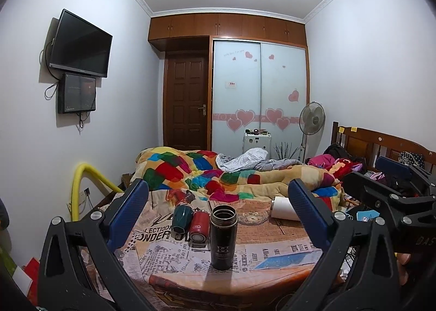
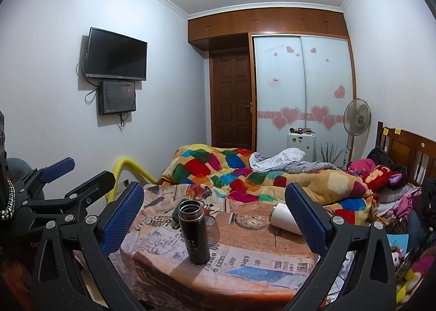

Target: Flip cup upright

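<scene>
The black cup (image 1: 223, 237) stood upright, mouth open, near the front of the table (image 1: 272, 278). The left gripper (image 1: 218, 210) and right gripper (image 2: 214, 207) were both spread wide, holding nothing, short of it.

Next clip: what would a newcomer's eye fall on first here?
Probably the black cup, standing upright with its mouth open, near the front of the newspaper-print table, framed by the open left gripper. Then the white cup lying on its side at the table's far right, and the patchwork blanket behind.
</scene>
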A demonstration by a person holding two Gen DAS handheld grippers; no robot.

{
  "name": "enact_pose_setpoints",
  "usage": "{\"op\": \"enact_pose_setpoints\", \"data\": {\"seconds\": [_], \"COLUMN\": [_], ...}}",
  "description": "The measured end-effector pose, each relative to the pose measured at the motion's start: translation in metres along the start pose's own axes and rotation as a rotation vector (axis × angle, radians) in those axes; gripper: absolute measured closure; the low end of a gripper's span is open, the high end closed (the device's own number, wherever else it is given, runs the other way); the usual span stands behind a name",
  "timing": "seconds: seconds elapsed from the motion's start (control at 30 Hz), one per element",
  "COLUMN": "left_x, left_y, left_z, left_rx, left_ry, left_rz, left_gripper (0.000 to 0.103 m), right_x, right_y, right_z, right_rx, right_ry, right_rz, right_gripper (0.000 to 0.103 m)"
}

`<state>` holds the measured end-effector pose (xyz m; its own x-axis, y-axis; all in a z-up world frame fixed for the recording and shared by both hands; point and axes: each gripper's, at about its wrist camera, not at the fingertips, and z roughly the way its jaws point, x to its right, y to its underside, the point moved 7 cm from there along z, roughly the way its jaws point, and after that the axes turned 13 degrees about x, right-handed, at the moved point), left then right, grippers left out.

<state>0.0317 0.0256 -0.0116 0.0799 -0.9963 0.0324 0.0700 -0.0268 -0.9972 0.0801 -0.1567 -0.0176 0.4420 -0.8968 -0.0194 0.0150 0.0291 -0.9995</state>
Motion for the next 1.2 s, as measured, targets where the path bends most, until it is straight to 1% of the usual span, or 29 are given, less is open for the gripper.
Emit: {"op": "enact_pose_setpoints", "data": {"seconds": [0.8, 1.2], "left_x": [0.0026, 0.0071], "left_y": [0.0014, 0.0018], "left_z": [0.0026, 0.0043], "left_rx": [0.003, 0.004], "left_ry": [-0.001, 0.018], "left_rz": [0.0, -0.011], "left_gripper": [0.0, 0.0], "right_x": [0.0014, 0.004], "right_y": [-0.0023, -0.0057], "right_z": [-0.0014, -0.0027], "right_rx": [0.001, 0.004], "right_ry": [0.005, 0.011], "right_rz": [-0.003, -0.002], "right_gripper": [0.0, 0.0]}}
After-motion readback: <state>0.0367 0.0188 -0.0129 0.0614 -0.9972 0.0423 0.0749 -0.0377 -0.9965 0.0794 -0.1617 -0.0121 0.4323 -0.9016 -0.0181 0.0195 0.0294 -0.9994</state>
